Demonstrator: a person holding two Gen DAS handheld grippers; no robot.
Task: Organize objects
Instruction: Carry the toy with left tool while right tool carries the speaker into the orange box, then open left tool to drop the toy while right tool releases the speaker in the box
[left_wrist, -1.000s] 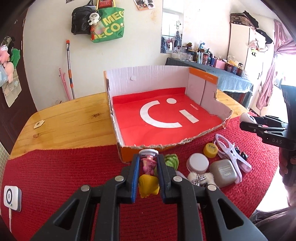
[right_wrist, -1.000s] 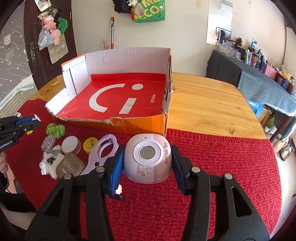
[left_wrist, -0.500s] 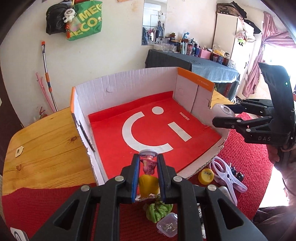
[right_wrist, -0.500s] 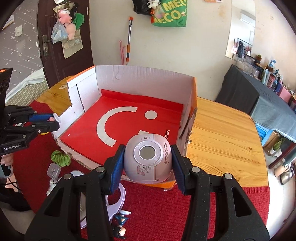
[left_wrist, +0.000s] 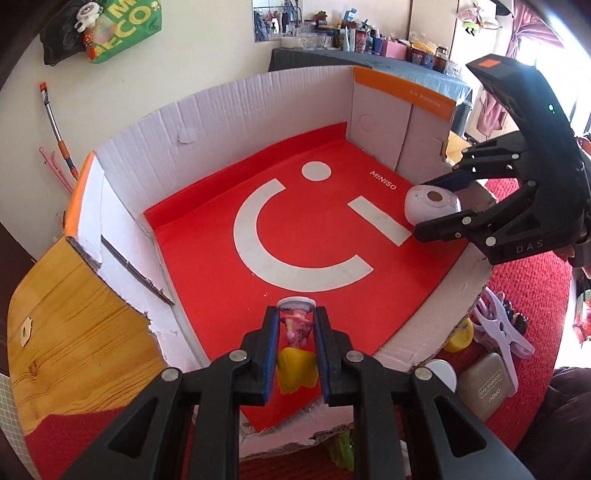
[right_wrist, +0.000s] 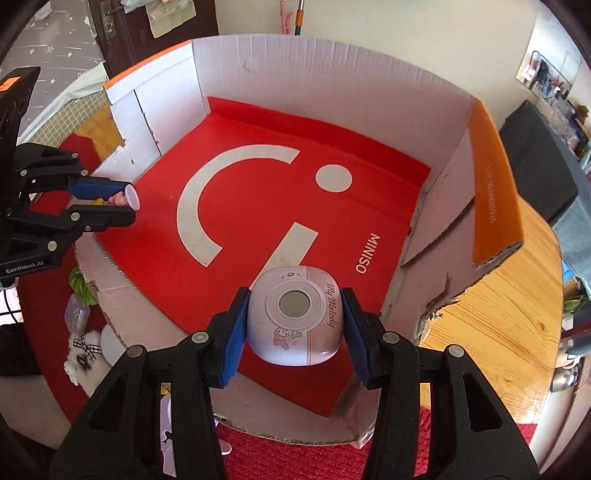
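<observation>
A small pink-and-yellow toy figure (left_wrist: 297, 334) is clenched in the left tongs (left_wrist: 295, 325); a rounded white plastic case (right_wrist: 294, 320) is gripped by the right tongs (right_wrist: 293, 325); both are held over the red-floored cardboard box (right_wrist: 491, 177), apparently for placing.

Our right tongs (right_wrist: 294, 325) clamp a rounded lilac plastic case (right_wrist: 295, 320) | beneath it, the red-lined cardboard box (right_wrist: 495, 184) | far left, our left tongs (right_wrist: 125, 203) pinch a small pink-and-yellow figurine (right_wrist: 117, 199) over the box edge.
</observation>
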